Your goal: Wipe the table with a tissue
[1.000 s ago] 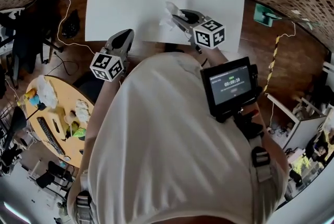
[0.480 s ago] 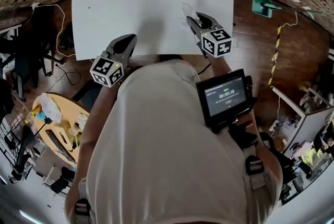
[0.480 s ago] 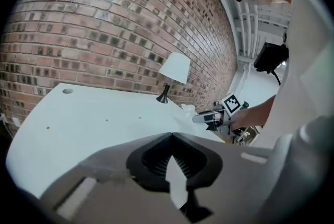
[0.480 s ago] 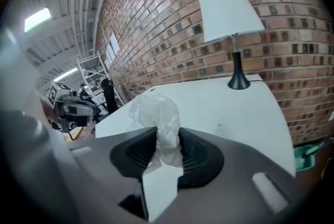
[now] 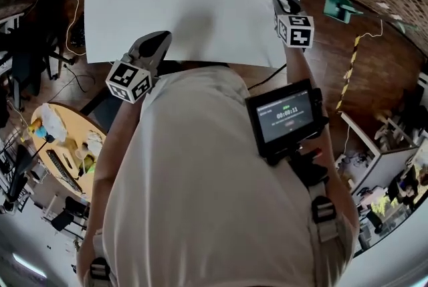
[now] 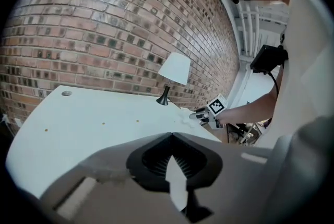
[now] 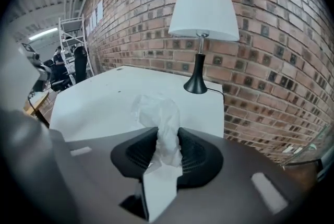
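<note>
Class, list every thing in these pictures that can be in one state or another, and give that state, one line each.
Right gripper, shut on the crumpled white tissue.
Tissue itself, bunched up, sticking out ahead of the jaws.
Left gripper, shut, nothing between its jaws.
White-shaded table lamp with black base, upright, apparently unlit.
White rectangular table, a few small specks on it.
Black screen worn by the person, switched on.

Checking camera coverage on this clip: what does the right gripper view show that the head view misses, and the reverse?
Only the right gripper view: the right tool closed on the tissue, its pads pinching it, and the lamp whole and upright. Only the head view: the screen at the person's right side and that tool's marker cube. Both: the white table and the tissue.
</note>
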